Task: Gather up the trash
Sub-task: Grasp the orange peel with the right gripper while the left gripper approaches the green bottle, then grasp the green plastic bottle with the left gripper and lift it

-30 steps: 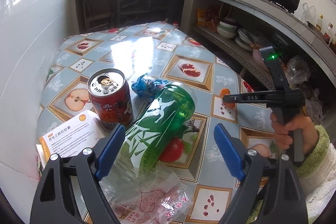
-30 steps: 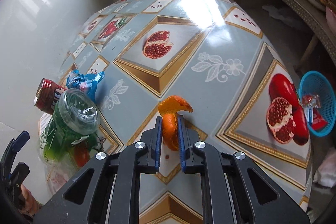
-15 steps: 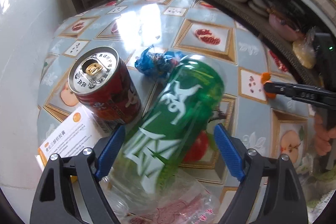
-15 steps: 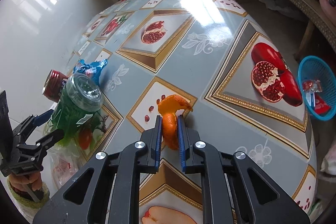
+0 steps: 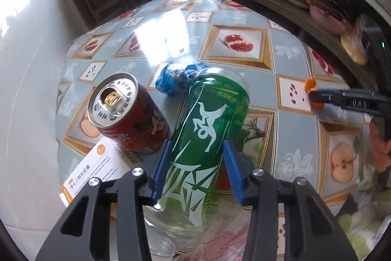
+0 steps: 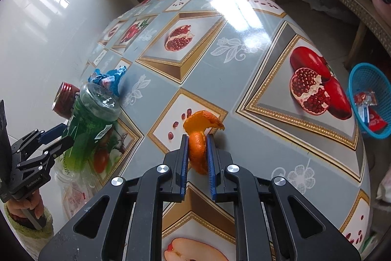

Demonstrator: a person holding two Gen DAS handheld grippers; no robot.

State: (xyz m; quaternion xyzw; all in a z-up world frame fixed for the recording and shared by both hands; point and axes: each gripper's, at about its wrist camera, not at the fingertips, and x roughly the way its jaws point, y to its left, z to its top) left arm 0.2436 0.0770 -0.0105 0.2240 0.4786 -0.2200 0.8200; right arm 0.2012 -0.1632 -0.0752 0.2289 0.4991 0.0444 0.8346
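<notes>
Right up close, the left gripper (image 5: pixel 196 168) has its jaws just closing in on the green bottle (image 5: pixel 207 133), blue pads flat against both sides of it as it lies on the table (image 5: pixel 288 58) over a clear wrapper (image 5: pixel 220 236). Over on the other side, the right gripper (image 6: pixel 198 158) is nearly shut, pinching a curl of orange peel (image 6: pixel 199 136) above the tablecloth. Just beside the bottle stands an opened red can (image 5: pixel 127 114), a white leaflet (image 5: pixel 95 173) at its base. Behind them sits a crumpled blue wrapper (image 5: pixel 176 78). Farther off, past the table's edge, a blue basket (image 6: pixel 371 99) holds red packets.
</notes>
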